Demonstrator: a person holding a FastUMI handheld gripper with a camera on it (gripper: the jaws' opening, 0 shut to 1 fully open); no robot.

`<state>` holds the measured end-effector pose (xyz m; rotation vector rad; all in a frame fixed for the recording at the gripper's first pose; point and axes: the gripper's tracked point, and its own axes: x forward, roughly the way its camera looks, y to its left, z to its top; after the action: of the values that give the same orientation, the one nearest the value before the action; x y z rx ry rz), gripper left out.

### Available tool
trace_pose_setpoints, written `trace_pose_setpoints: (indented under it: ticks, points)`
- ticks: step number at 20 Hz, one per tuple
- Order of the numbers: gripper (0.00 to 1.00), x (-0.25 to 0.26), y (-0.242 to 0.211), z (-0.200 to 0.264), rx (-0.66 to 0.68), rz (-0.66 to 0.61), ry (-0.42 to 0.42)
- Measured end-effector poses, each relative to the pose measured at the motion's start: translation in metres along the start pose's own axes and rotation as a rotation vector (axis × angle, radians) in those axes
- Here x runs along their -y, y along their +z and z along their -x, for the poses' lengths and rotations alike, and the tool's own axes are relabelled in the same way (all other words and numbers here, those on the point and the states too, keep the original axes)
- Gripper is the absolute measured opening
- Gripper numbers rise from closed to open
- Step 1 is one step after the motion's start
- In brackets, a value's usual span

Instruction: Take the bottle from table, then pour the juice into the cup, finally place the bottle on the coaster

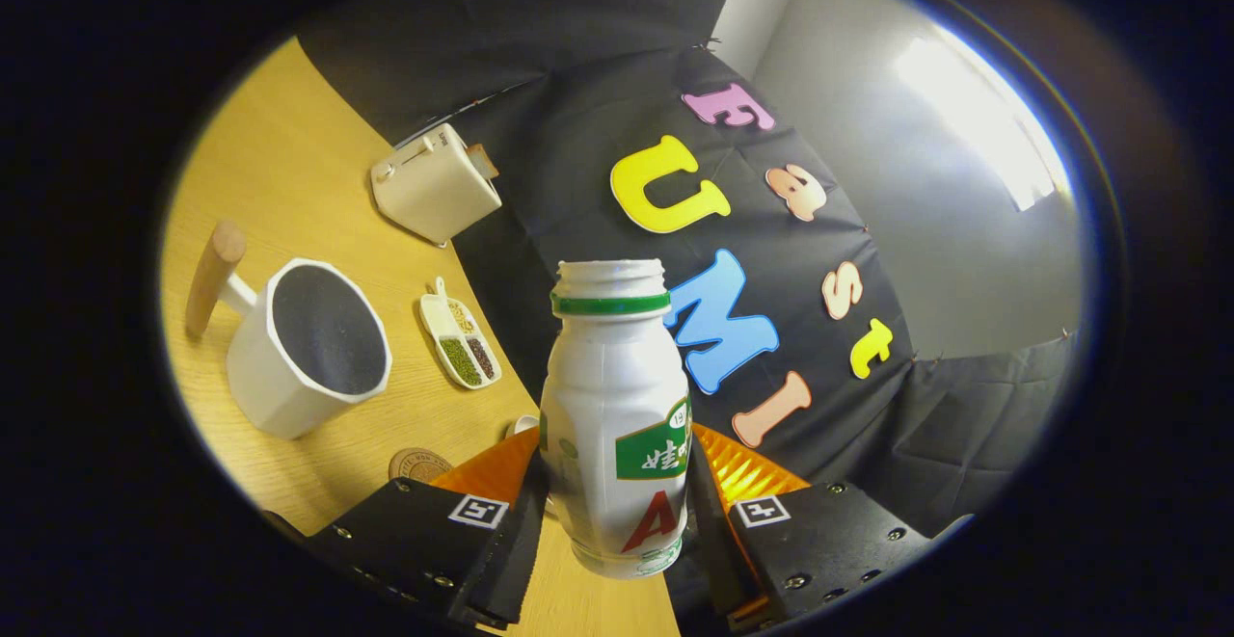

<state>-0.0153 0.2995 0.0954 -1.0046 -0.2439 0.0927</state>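
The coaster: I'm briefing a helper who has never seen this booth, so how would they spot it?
Start at the wooden table and find the big white cup with the wooden handle. Nearer the tongs, which grip the bottle, lies the coaster: a small flat brown disc, unlike the white divided dish.

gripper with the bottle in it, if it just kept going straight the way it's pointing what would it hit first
Probably the black cloth wall. The gripper is shut on the bottle, tilted, and aims past the table edge. The cup and toaster lie off to one side. Depth is hard to judge here.
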Motion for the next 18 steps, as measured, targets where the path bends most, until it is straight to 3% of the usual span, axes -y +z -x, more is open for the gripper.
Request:
trace_pose_setpoints:
  ticks: [18]
  points:
    - [0.70, -0.031, 0.003, 0.008, 0.016, 0.369, -0.045]
